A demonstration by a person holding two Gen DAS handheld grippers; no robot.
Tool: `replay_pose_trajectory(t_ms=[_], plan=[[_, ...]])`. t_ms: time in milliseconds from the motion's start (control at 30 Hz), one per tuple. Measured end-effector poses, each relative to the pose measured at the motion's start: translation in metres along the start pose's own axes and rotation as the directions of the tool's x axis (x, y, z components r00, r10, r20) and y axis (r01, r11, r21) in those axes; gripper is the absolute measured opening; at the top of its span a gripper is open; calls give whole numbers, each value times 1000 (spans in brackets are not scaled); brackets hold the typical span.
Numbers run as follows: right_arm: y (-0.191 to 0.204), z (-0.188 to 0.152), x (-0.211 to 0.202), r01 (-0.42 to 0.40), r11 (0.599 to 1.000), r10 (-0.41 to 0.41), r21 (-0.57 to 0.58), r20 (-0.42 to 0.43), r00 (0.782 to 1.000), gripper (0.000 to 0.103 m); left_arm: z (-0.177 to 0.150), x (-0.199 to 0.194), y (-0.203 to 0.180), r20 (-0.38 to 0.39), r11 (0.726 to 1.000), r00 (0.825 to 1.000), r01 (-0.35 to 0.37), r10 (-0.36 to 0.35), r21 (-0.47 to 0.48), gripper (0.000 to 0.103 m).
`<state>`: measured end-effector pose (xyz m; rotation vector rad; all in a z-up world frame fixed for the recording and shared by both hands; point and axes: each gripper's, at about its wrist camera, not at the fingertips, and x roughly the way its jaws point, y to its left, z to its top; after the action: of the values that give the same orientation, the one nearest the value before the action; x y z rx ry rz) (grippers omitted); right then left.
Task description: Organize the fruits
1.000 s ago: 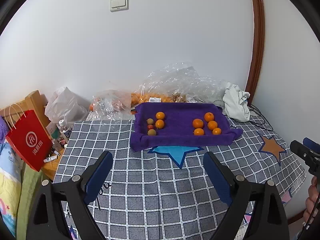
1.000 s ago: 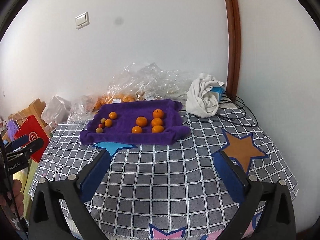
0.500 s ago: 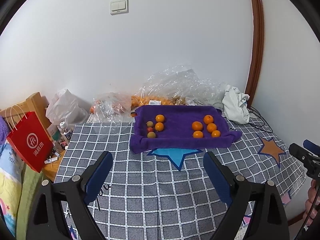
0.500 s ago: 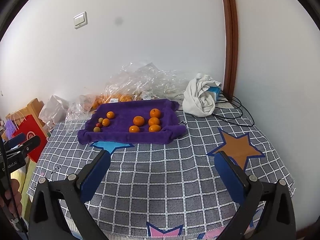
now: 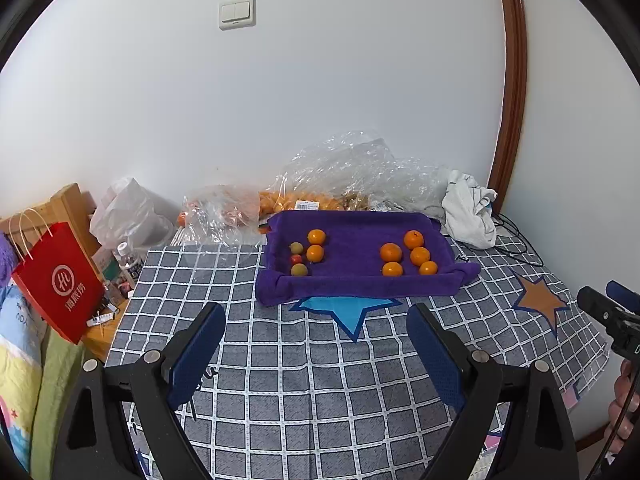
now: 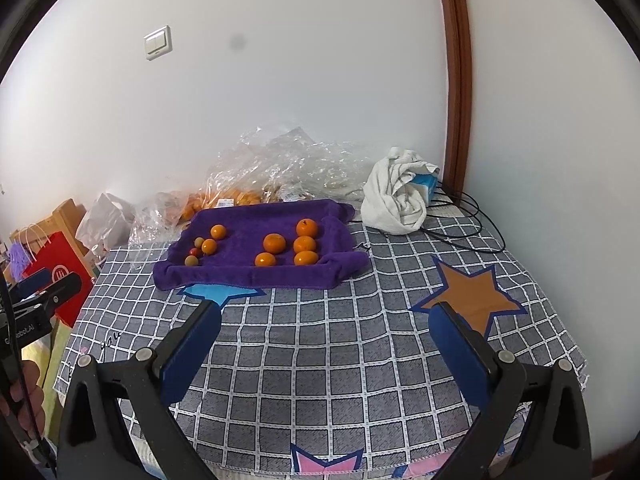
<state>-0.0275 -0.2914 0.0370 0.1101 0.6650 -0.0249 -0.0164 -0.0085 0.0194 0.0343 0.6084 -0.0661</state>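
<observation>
Bagged oranges (image 5: 280,202) blurred behind plastic

Home bedroom, checked bedspread (image 5: 304,364) w/ stars, wall light switch (image 5: 237,13), red shopping bag (image 5: 60,280), bedside clutter

Both grippers are just hanging out over the near end of the checked bedspread (image 5: 320,380), well short of the purple towel (image 5: 352,280), tilted down a bit. The left gripper (image 5: 316,344) has its blue pads spread wide with nothing between them. Same deal with the right gripper (image 6: 328,344): jaws wide apart, only the bedspread showing through the gap. They sit side by side, each one poking into the edge of the other's view. You can see a bit of the right hand (image 5: 622,404) wrapped around its handle, and the left hand (image 6: 22,396) doing the same, off the bedspread's near corners.
</observation>
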Motion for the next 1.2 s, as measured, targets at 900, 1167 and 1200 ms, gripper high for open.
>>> replay_pose_trajectory(t_ms=[900,1167,1200], plan=[[12,0,1,6,1000,-6,-14,-3,1000,102,0,0,6,-2,1000,1000,-2,2,-14,92],[13,1,0,6,1000,-6,-15,2,1000,102,1,-3,7,6,1000,1000,-1,1,-14,92],[13,1,-1,4,1000,-4,-16,2,1000,102,1,-3,7,6,1000,1000,-1,1,-12,92]])
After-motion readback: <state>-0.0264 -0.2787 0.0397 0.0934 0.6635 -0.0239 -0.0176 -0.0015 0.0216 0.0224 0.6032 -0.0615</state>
